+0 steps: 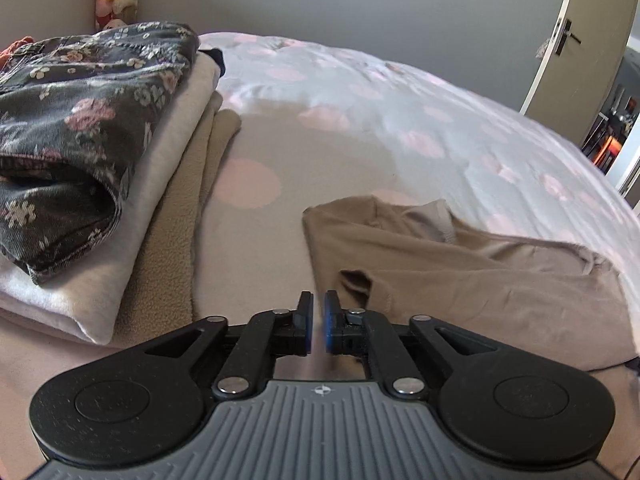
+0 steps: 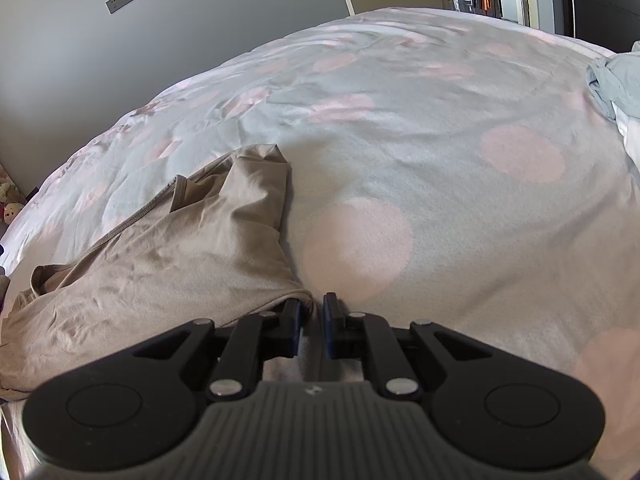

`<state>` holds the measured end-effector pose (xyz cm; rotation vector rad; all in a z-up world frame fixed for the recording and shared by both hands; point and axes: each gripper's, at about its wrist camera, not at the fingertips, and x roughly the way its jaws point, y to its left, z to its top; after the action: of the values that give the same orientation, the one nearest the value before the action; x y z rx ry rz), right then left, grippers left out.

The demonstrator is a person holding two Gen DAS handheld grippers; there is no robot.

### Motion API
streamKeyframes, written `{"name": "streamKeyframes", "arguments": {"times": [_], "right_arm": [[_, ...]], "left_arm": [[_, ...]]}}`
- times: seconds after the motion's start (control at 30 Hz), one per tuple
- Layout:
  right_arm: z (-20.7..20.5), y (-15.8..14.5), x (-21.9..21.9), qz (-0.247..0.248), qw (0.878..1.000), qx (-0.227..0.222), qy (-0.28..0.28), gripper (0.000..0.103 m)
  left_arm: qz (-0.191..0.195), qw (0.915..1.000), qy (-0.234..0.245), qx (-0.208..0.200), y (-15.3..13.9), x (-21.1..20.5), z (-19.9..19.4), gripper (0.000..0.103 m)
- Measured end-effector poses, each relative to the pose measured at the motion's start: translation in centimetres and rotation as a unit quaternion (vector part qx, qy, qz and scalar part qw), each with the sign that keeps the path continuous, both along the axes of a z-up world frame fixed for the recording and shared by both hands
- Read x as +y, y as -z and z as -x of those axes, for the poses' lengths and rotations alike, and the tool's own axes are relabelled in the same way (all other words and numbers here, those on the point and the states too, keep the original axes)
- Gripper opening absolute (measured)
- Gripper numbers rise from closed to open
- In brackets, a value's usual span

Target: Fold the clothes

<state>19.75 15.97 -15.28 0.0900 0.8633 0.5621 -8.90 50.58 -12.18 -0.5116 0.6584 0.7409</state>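
The left gripper (image 1: 318,312) and right gripper (image 2: 312,316) are held slightly parted and empty at the tan top's (image 1: 460,280) near corners on the bed (image 2: 440,120), so regrasping is judged next.

No readable text, label, brand or number shows in either view.

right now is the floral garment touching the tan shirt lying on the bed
Apart. The left wrist view shows the floral garment on top of the folded pile at left, with a bare strip of bedspread between that pile and the tan shirt.
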Motion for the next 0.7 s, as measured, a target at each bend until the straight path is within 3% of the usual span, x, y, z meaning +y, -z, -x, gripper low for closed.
{"name": "streamKeyframes", "arguments": {"times": [0.1, 0.13, 0.37, 0.5, 0.7], "right_arm": [[0.2, -0.8, -0.7, -0.001, 1.000, 0.012, 0.006, 0.032], [0.3, -1.2, -1.2, -0.003, 1.000, 0.014, 0.011, 0.039], [-0.8, -3.3, -3.7, -0.040, 0.998, -0.016, 0.034, 0.041], [-3.9, -3.9, -1.1, -0.084, 0.996, -0.007, 0.020, 0.041], [-9.3, -4.2, 4.4, -0.060, 0.998, -0.008, -0.028, 0.039]], "left_arm": [[0.006, 0.9999, 0.006, -0.015, -0.3, 0.2, -0.5, 0.039], [0.007, 0.9999, 0.008, -0.013, -0.2, 0.4, -0.9, 0.041], [0.032, 0.9992, 0.010, -0.022, 0.6, 2.1, -3.1, 0.041], [0.026, 0.9993, 0.021, -0.018, 1.2, 2.3, -3.8, 0.041], [0.025, 0.9992, 0.025, -0.021, 1.9, 3.0, -4.0, 0.040]]}}
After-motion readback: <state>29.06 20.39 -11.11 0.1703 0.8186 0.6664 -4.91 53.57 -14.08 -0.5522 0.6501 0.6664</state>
